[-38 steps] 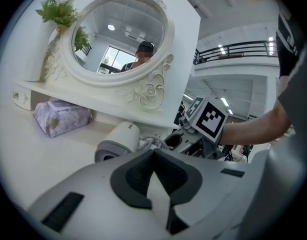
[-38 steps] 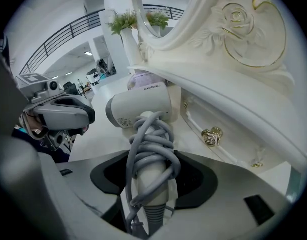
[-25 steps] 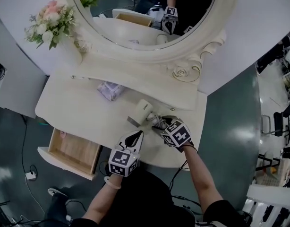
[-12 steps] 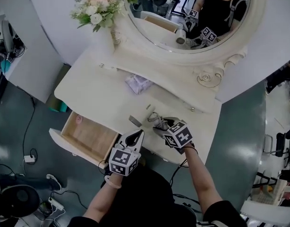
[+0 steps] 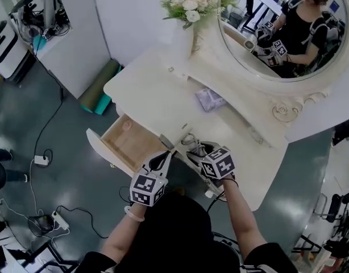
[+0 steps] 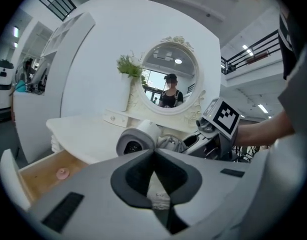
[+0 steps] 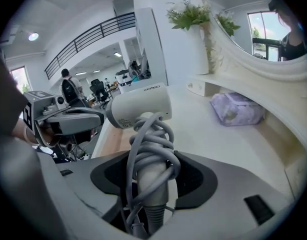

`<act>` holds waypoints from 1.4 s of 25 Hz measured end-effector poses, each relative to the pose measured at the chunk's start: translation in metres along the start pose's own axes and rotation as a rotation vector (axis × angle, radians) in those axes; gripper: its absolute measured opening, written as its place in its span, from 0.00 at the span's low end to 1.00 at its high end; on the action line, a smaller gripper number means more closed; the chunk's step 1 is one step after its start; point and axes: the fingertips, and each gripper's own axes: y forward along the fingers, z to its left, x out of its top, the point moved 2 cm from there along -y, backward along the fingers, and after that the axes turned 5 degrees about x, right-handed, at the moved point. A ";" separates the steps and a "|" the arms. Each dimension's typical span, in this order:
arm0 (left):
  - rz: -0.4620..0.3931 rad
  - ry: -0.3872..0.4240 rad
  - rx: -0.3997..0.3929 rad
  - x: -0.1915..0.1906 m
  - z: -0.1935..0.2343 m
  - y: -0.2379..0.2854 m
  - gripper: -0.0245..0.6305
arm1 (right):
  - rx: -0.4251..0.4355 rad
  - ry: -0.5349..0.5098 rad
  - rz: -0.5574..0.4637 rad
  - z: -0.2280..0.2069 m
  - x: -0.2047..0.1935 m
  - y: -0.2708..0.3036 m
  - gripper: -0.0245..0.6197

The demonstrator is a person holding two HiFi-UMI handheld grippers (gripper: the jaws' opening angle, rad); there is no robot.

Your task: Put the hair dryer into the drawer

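Right gripper view shows the right gripper (image 7: 153,173) with its jaws partly closed, clamped on the cord-wrapped handle of the hair dryer (image 7: 141,106), which is held above the front edge of the tabletop (image 5: 157,92). Just beside it, the left gripper (image 6: 153,152) has its jaws tip to tip, holding nothing. The open drawer (image 5: 124,144) juts out below the front left edge. A purple packet (image 5: 210,99) lies near the back edge.

Flowers (image 5: 188,4) by mirror (image 5: 277,44); purple pack (image 5: 210,99), maybe tissues.
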 end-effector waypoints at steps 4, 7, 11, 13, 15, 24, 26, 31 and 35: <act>-0.014 -0.038 0.085 -0.001 0.040 -0.026 0.07 | 0.033 -0.042 0.024 0.029 0.018 0.030 0.45; -0.026 -0.059 0.132 -0.001 0.066 -0.042 0.07 | 0.046 -0.066 0.028 0.046 0.033 0.050 0.45; -0.038 -0.087 0.186 -0.002 0.101 -0.062 0.07 | 0.059 -0.071 0.026 0.067 0.051 0.079 0.45; -0.041 -0.101 0.212 -0.004 0.118 -0.071 0.07 | 0.066 -0.083 0.035 0.077 0.058 0.094 0.45; -0.042 -0.115 0.237 -0.007 0.134 -0.079 0.07 | 0.072 -0.097 0.049 0.086 0.063 0.108 0.45; -0.039 -0.163 0.320 -0.021 0.198 -0.111 0.07 | 0.073 -0.091 0.076 0.115 0.072 0.163 0.45; -0.031 -0.173 0.334 -0.026 0.211 -0.119 0.07 | 0.071 -0.078 0.081 0.119 0.072 0.173 0.45; -0.018 -0.186 0.339 -0.035 0.229 -0.127 0.07 | 0.063 -0.066 0.115 0.126 0.058 0.193 0.45; -0.009 -0.182 0.335 -0.042 0.240 -0.127 0.07 | 0.049 -0.054 0.125 0.124 0.046 0.206 0.45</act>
